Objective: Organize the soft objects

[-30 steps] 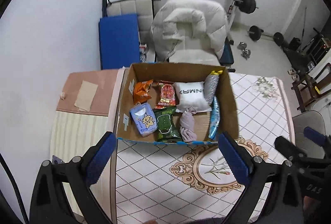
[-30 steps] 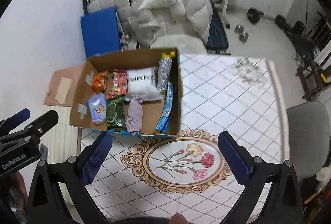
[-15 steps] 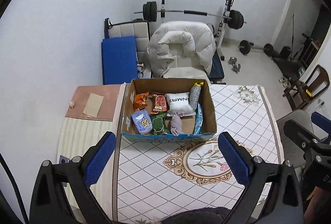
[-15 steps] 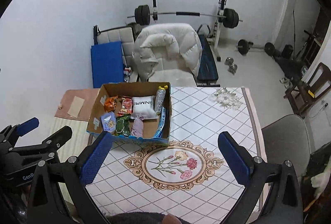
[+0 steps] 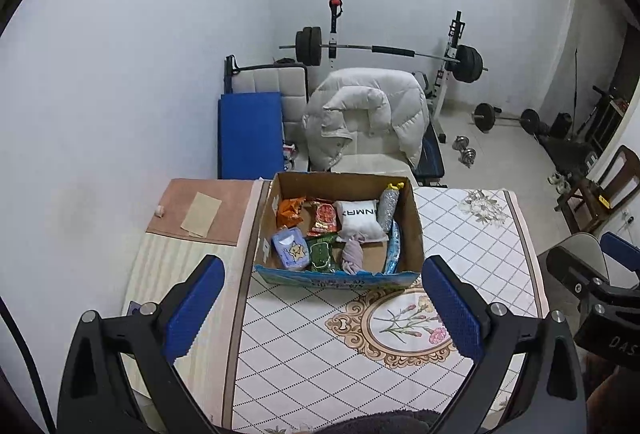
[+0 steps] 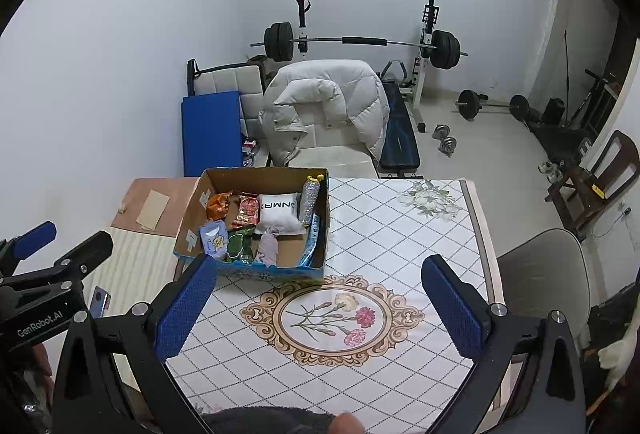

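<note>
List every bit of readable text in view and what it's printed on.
"GenRobot.AI": on the left tool's body.
"DAS": cut off by the frame edge, on the right tool's body.
"NMR": mirrored, partly hidden, on the white pillow in the cardboard box.
Snack packets, tissue pack, box front print: too small to read.

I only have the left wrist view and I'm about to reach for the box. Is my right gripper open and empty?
Observer: Yes. In its own view the right gripper has its jaws wide apart with nothing between them.
Operator: What lies ahead of it?
Observer: The tablecloth's flower medallion, bare, just short of the cardboard box.
Operator: Where is my left gripper, seen from outside?
Observer: The left gripper hangs left of the box, apparently over the striped surface, off the tablecloth.
</note>
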Demonstrator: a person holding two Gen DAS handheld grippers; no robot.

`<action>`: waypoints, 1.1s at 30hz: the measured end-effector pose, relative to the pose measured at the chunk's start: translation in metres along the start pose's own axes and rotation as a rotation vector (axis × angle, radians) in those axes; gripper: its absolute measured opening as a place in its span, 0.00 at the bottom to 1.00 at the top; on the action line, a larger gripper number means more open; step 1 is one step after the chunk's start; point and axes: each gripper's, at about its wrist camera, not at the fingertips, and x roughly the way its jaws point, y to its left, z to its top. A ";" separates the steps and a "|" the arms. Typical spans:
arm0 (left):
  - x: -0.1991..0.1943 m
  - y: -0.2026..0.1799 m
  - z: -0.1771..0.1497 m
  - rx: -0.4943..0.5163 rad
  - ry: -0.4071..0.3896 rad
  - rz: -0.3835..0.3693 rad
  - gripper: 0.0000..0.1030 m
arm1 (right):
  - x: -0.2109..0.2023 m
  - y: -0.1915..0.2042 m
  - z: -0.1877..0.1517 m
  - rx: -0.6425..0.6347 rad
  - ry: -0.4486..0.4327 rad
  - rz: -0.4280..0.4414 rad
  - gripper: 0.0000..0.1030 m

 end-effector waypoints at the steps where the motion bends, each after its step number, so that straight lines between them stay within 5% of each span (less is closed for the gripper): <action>1: 0.000 0.000 0.000 -0.002 -0.001 0.002 0.98 | 0.000 0.000 0.000 -0.003 -0.003 -0.012 1.00; 33: -0.002 0.000 -0.001 -0.006 -0.020 0.013 1.00 | -0.003 -0.001 0.003 0.016 -0.008 -0.038 1.00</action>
